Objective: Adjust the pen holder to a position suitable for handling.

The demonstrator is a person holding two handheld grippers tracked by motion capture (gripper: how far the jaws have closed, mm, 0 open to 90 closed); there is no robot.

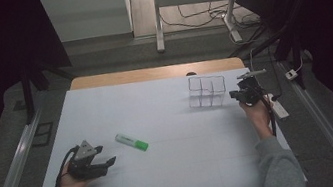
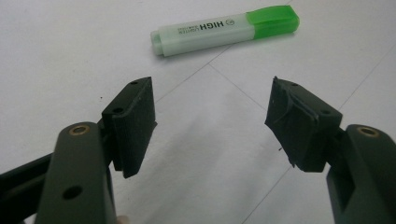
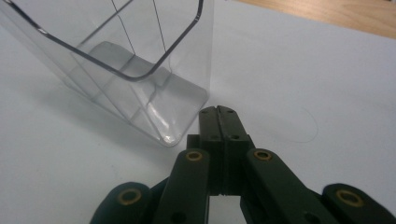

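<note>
White table [image 1: 167, 174] carries a clear plastic organiser [image 1: 207, 91] at 2 o'clock and a green highlighter [image 1: 131, 142] at 8 o'clock. Organiser: light, rigid, slick thin walls, tips easily; pinch a top rim wall. Right tool [image 3: 218, 112] is fully closed on nothing, tips just beside its base corner. Left tool [image 2: 210, 121] is wide open, empty; highlighter at its 12 o'clock; light, stiff, rolls; grip across barrel.

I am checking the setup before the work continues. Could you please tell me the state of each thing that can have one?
highlighter: lying flat on the white sheet, green cap on, untouched.
clear organizer: upright, compartments empty.
left gripper: open, nothing between the jaws, pointing at the highlighter.
right gripper: shut on nothing, tips next to the organizer's base.
</note>
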